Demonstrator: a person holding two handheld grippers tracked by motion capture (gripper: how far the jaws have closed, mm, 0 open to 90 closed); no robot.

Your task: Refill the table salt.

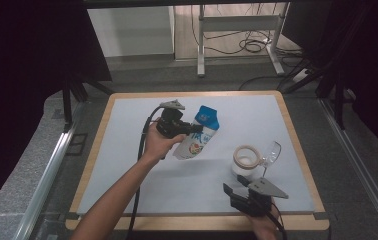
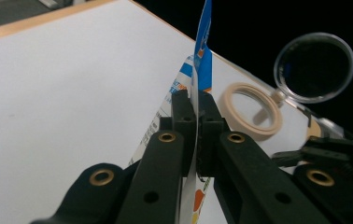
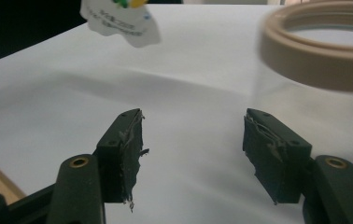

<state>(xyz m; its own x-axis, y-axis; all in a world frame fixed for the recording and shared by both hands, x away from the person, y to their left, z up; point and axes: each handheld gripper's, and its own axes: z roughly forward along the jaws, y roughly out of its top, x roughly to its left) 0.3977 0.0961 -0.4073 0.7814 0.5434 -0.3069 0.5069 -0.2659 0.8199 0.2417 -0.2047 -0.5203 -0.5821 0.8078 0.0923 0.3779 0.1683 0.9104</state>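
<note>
The left gripper (image 1: 191, 129) is clamped on a blue-and-white printed pouch (image 1: 199, 132), its jaws pinching the flat pouch edge-on and holding it above the white table mat (image 1: 127, 150), left of centre. To the right stands a clear jar with a beige rim (image 1: 247, 157) and an open hinged clear lid (image 1: 273, 151). The right gripper (image 1: 234, 192) rests at the near edge, its jaws spread wide with nothing between them.

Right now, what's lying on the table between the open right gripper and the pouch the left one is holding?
Nothing: in the high view only bare white table separates the right gripper from the pouch; the jar stands off to the side.
</note>
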